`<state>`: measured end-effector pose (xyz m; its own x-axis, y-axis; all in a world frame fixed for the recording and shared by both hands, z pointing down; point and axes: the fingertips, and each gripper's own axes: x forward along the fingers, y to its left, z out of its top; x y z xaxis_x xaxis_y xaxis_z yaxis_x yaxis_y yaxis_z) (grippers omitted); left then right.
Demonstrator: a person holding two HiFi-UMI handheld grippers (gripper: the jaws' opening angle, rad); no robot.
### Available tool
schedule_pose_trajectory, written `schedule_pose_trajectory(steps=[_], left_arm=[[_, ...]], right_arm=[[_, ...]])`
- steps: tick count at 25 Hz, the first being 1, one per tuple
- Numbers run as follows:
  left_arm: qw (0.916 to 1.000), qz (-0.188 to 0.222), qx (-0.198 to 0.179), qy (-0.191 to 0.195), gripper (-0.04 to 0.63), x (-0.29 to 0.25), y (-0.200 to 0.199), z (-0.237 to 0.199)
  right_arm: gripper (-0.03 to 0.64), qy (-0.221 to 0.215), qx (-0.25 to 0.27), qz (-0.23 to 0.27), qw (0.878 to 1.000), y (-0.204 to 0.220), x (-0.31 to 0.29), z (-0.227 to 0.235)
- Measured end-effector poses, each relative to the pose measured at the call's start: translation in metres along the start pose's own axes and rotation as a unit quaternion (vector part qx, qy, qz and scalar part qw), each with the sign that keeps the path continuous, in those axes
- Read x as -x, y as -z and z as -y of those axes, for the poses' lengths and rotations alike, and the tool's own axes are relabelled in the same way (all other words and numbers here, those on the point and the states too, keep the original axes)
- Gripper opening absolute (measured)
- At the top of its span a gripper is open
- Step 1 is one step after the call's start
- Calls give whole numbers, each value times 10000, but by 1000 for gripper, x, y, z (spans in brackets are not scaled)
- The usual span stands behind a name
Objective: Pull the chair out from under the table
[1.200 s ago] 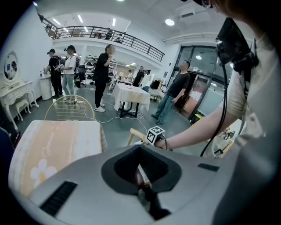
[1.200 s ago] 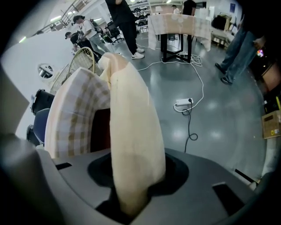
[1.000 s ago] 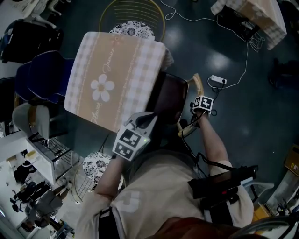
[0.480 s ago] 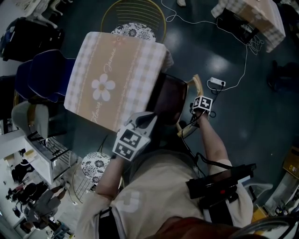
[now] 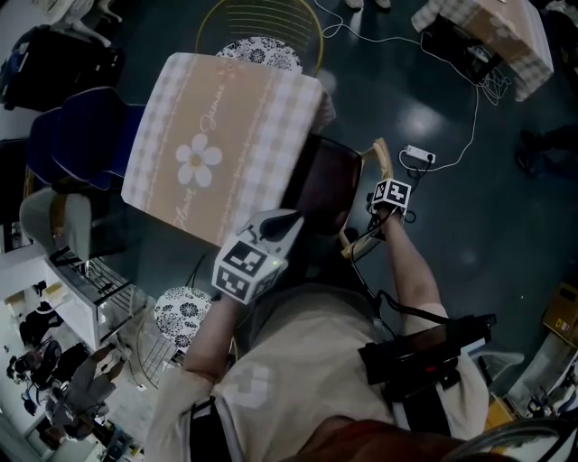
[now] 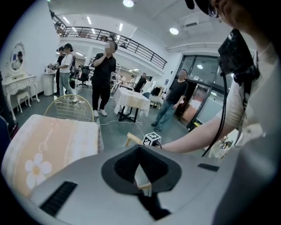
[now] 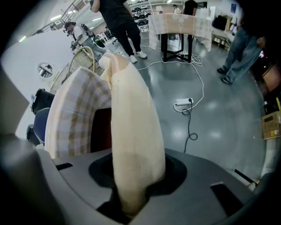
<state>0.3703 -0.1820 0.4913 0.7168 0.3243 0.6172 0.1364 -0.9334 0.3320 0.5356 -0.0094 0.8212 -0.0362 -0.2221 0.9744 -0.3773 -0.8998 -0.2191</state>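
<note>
The chair [image 5: 327,185] sits at the table's [image 5: 217,144] right edge. Its dark seat is partly tucked beneath the checked cloth, and its pale wooden backrest [image 5: 382,155] stands clear of that edge. The right gripper [image 5: 368,227] points steeply down, its jaws clamped on the backrest [image 7: 131,110]. The left gripper [image 5: 291,218] hovers over the table's near right corner, jaws closed on nothing [image 6: 141,169]. To the right of the chair the floor [image 5: 506,262] lies open, apart from a power strip [image 5: 421,154] and its cable farther off. A wire chair [image 5: 257,23] crowds the table's far edge, a blue chair [image 5: 77,135] its left, and a patterned stool [image 5: 185,316] its near left.
</note>
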Motion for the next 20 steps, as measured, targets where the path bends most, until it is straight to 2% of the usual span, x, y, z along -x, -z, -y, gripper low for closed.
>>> schedule_pose_trajectory(steps=[6,20], left_arm=[[9999,9,-86,-56,8,-1,-7,3],[9998,48,162,37,8,-5,-10,10]], right_arm=[[143,19,-10,-23,10000,1,3,2],[141,48,-45,4,10000,1,5,12]])
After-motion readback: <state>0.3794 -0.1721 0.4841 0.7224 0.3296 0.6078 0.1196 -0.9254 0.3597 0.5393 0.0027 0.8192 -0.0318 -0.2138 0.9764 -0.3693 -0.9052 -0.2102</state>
